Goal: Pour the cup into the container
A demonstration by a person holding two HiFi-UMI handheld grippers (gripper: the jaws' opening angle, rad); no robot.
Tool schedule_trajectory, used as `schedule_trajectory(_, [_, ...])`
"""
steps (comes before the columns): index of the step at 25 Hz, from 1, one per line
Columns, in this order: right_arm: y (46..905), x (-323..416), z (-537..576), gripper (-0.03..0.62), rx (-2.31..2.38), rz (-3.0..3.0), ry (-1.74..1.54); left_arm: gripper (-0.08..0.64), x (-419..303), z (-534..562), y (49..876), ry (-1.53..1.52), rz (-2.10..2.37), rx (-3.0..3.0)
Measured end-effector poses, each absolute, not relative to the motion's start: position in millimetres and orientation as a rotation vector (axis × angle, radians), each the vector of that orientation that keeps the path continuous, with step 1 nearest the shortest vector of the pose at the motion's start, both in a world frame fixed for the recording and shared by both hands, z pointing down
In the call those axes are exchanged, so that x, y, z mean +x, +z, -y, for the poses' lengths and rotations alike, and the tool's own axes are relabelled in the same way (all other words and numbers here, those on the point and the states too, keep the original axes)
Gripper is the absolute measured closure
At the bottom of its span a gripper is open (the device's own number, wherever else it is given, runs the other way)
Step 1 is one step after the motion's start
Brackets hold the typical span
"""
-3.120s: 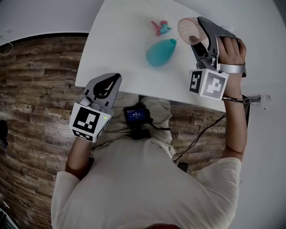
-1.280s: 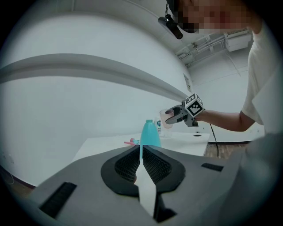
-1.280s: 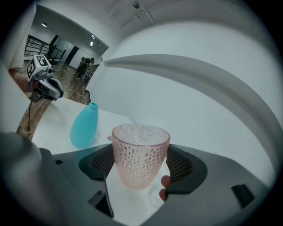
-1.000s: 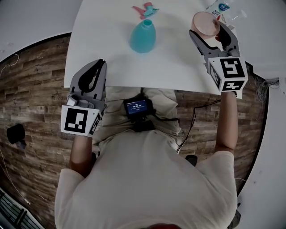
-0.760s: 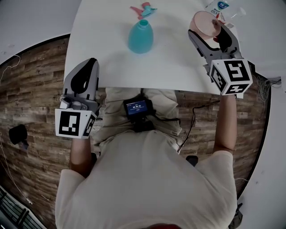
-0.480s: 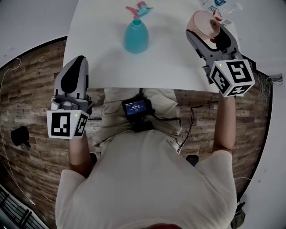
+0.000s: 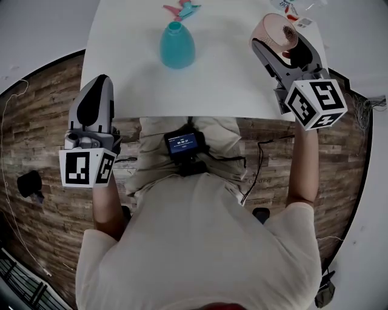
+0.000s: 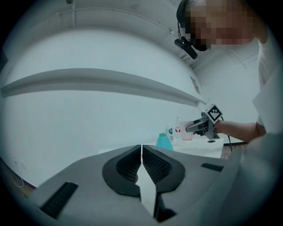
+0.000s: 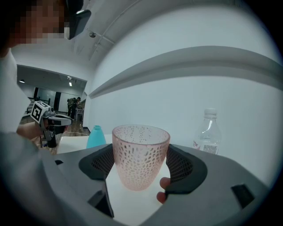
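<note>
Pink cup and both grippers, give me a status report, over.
Left gripper shut, empty, off the table. Right gripper shut on pink cup, upright. Teal container apart, to the cup's left. Water bottle beyond cup, not between them.

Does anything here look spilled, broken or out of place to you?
Nothing looks spilled or broken. One oddity: a small pink and teal piece, perhaps a spray top, lies loose on the table beyond the teal container. The pink cup is held upright in the right gripper.
</note>
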State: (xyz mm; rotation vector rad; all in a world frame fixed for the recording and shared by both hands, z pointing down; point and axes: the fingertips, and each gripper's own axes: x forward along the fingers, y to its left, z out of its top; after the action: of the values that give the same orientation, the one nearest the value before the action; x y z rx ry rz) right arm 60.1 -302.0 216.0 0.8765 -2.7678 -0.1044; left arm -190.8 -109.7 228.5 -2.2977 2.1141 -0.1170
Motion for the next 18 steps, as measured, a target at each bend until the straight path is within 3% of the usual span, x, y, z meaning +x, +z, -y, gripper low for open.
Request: schedule_trajectory(18, [255, 58, 304, 0.232, 0.84, 2.726, -0.022, 0.546, -181, 112, 251, -0.189, -2.117, -2.349])
